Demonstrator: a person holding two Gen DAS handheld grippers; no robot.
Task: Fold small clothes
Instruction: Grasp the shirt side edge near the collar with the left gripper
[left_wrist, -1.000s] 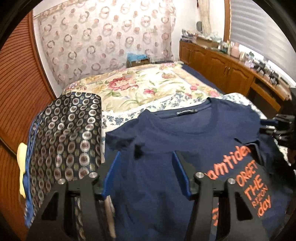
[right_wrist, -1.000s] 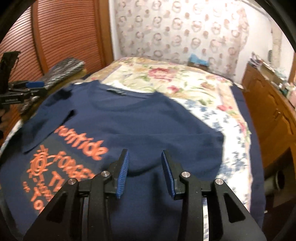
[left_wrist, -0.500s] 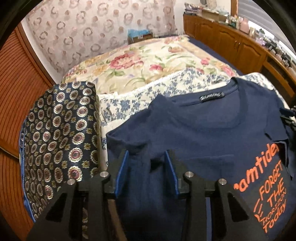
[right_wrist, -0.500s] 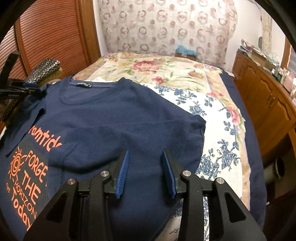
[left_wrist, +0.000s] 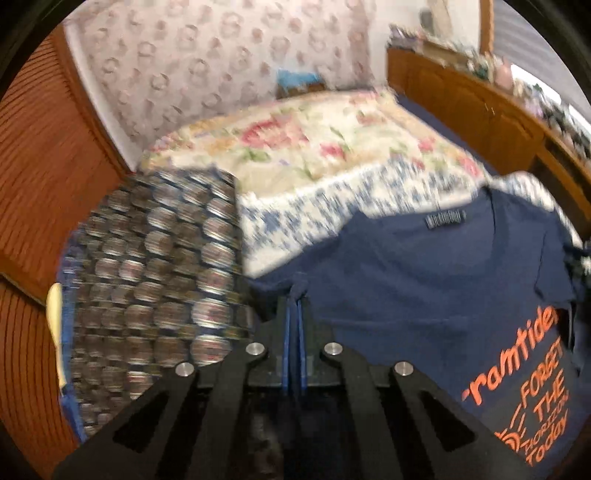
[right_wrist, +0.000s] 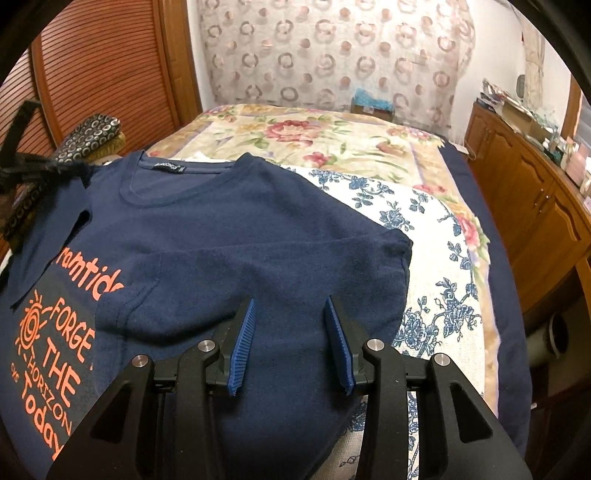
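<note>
A navy T-shirt with orange lettering lies face up on the bed, its right sleeve folded in over the chest. It also shows in the left wrist view. My left gripper is shut on a pinch of the shirt's left sleeve edge. From the right wrist view it shows at the far left, holding the sleeve. My right gripper is open and empty, just above the folded right side of the shirt.
The bed has a floral bedspread and a blue-flowered white cloth. A patterned dark cushion lies left of the shirt. Wooden cabinets run along the right, a slatted wooden door on the left.
My left gripper has closed from open onto the left sleeve edge. My right gripper has stayed open while the view shifted slightly.
</note>
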